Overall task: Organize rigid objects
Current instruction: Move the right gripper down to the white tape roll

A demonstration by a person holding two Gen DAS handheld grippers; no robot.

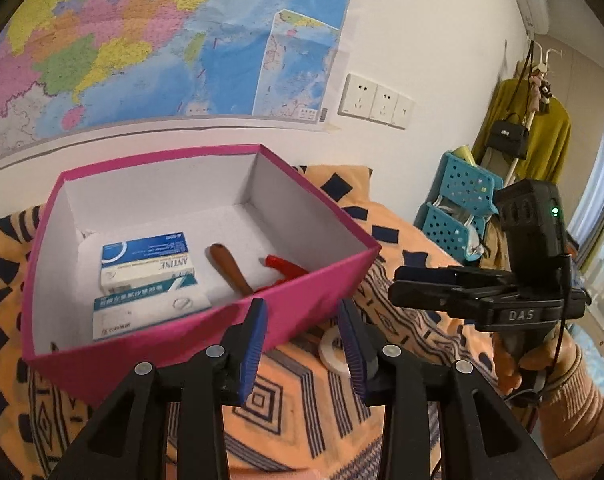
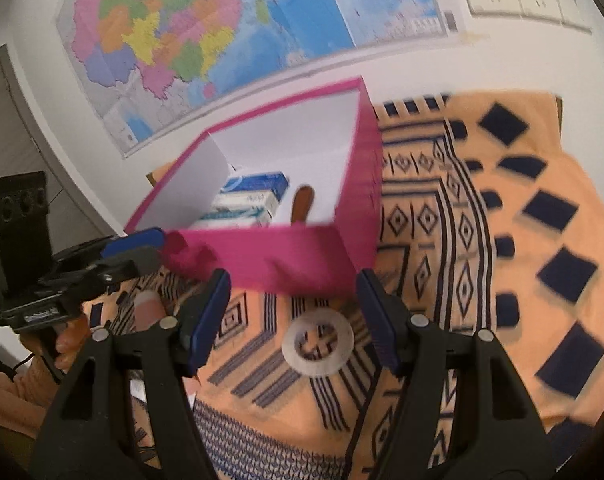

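My right gripper point(image 2: 294, 316) hangs with its jaws spread wide and empty over the white tape ring point(image 2: 318, 347), which lies on the patterned cloth point(image 2: 522, 248) just before the pink box point(image 2: 302, 256). My left gripper point(image 1: 304, 344) is likewise parted and empty at that box's near wall. Medicine cartons point(image 1: 146, 264) sit inside, toward its left wall.

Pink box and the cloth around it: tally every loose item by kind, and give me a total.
Medicine cartons: 2, the upper carton and the lower carton, in the pink box
Brown wooden-handled tool: 1, in the box
Red plastic tool: 1, in the box
White tape ring: 1, on the patterned cloth outside the box
Total: 5
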